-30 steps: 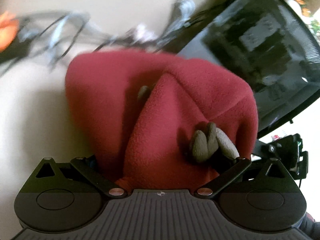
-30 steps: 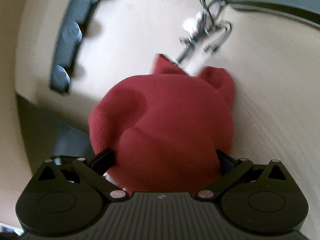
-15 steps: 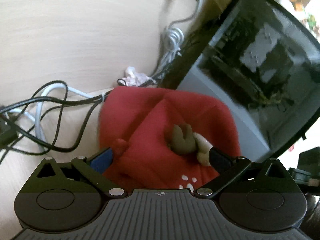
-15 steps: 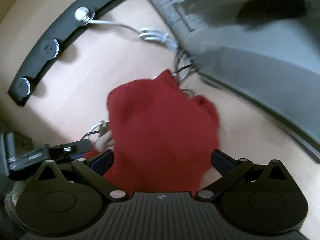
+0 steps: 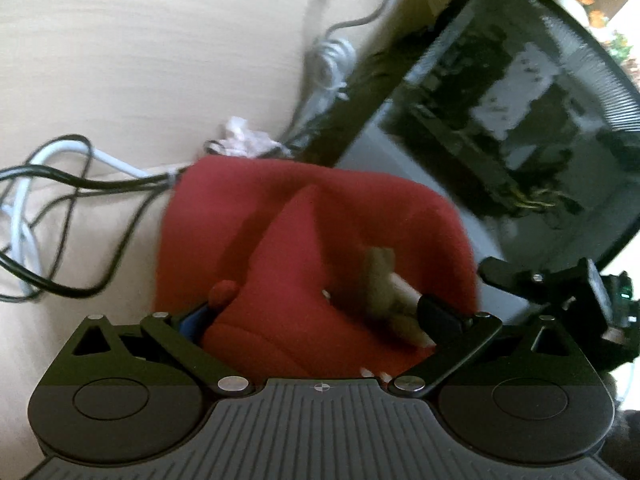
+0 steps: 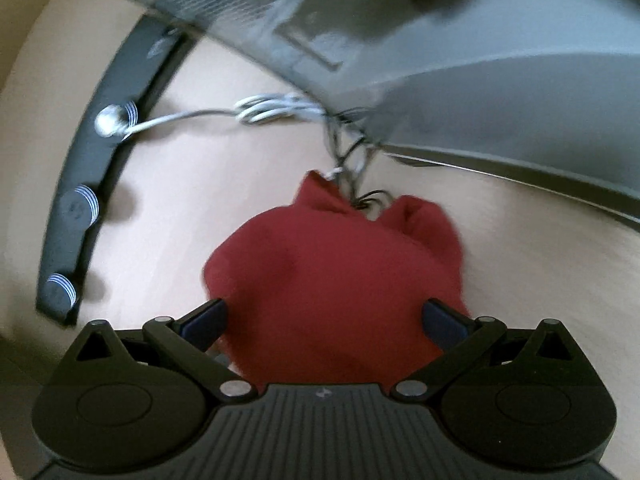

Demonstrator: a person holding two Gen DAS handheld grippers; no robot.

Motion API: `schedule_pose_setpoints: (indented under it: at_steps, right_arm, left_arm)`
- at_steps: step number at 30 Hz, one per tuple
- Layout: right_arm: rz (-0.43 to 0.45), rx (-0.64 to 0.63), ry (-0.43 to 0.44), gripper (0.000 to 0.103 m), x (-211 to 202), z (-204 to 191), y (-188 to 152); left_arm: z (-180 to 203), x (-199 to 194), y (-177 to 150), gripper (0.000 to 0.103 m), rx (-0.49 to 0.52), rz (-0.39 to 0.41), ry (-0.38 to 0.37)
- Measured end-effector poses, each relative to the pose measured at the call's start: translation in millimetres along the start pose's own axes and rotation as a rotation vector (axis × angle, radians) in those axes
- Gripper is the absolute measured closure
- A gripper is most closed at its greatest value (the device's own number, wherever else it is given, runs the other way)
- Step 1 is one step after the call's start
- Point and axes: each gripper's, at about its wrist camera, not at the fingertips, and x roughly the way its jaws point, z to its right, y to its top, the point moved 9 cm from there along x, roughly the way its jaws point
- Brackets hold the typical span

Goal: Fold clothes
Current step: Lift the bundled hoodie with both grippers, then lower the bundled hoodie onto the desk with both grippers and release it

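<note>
A red fleece garment (image 5: 312,240) hangs bunched between both grippers above a pale wooden table. It carries a small tan and white appliqué (image 5: 384,280) and a red pom-pom (image 5: 224,292). My left gripper (image 5: 316,312) has its jaws wide apart, with the cloth filling the gap between them. In the right wrist view the same red fleece (image 6: 332,272) fills the gap of my right gripper (image 6: 326,316), whose jaws also stand wide apart. The cloth hides where the pads meet it.
Black and white cables (image 5: 48,200) lie tangled on the table to the left. A dark monitor (image 5: 520,120) stands close on the right. In the right wrist view a black bar with round knobs (image 6: 84,208) curves along the left, and a grey monitor back (image 6: 460,40) looms above.
Both grippers have swung with the red fleece toward the monitor and cables. The garment stays bunched between the jaws. The views are motion-blurred.
</note>
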Motion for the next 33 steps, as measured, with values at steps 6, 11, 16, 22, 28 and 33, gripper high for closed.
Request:
schedule_pose_setpoints:
  at_steps: [6, 11, 16, 22, 28, 33]
  right_arm:
    - [-0.100, -0.128, 0.112, 0.000, 0.2, -37.8, -11.1]
    - [-0.214, -0.278, 0.134, 0.000, 19.5, -67.2, -37.1]
    - [-0.262, -0.409, 0.078, 0.000, 33.4, -74.9, -54.9]
    - [-0.238, -0.605, -0.041, 0.000, 34.9, -84.4, -70.7]
    - [-0.070, -0.652, -0.167, 0.000, 8.9, -91.7, -49.9]
    - [0.062, -0.570, -0.292, 0.000, -12.8, -70.4, -20.0]
  left_arm:
    - [30.9, -35.7, -10.9, 0.000, 0.012, 0.018, -0.145]
    - [35.0, -66.7, -27.1, 0.000, 0.013, 0.038, -0.145]
    - [2.7, -85.4, -35.3, 0.000, -0.068, 0.055, -0.049]
    - [-15.7, -104.5, -19.5, 0.000, -0.120, 0.127, 0.021]
    - [-1.7, -77.5, -9.5, 0.000, 0.058, 0.039, 0.187]
    - [-11.8, -47.4, -16.6, 0.000, 0.115, -0.040, 0.320]
